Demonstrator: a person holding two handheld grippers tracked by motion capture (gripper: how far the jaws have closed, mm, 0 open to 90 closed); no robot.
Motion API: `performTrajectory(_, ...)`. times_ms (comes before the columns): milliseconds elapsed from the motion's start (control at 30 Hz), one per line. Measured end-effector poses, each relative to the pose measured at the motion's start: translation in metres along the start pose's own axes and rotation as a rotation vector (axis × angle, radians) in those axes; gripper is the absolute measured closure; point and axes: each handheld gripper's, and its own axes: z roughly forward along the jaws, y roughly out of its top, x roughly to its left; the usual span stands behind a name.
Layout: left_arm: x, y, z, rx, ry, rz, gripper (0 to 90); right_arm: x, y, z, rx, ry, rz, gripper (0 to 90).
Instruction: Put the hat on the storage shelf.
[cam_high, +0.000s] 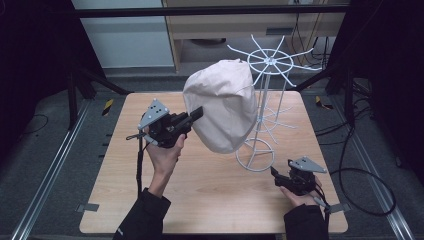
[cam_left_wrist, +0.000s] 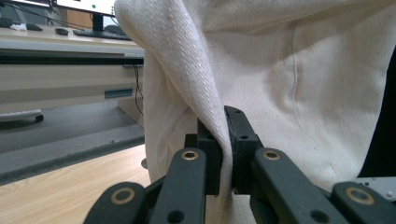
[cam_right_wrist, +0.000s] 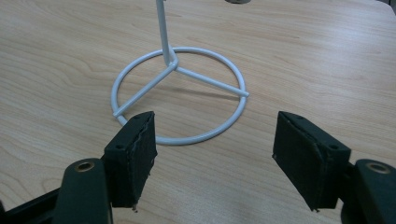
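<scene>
Above table centre, cream cotton cloth bag (cam_high: 222, 102) hangs draped on white wire rack (cam_high: 267, 95), at rack's 9 o'clock. Left gripper (cam_high: 196, 114) at bag's 9 o'clock, jaws almost closed, pinching fold of bag. Right gripper (cam_high: 274, 173) low at rack base's 4 o'clock, jaws wide apart, empty, over light wooden table (cam_high: 210, 195).

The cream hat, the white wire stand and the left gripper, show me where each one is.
cream hat (cam_high: 222, 107): high view, middle of its crown.
white wire stand (cam_right_wrist: 180, 67): right gripper view, hub of its ring base.
left gripper (cam_left_wrist: 226, 140): left gripper view, between its jaw tips, pinching a fold of the hat.
</scene>
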Motion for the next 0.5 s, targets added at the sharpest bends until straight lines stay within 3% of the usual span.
performTrajectory(500,-0.0012,-0.0057,0.0069,0.04,-0.001,0.017,77.7,0.0,0.0001,-0.0002,0.0,0.0,0.001,30.2)
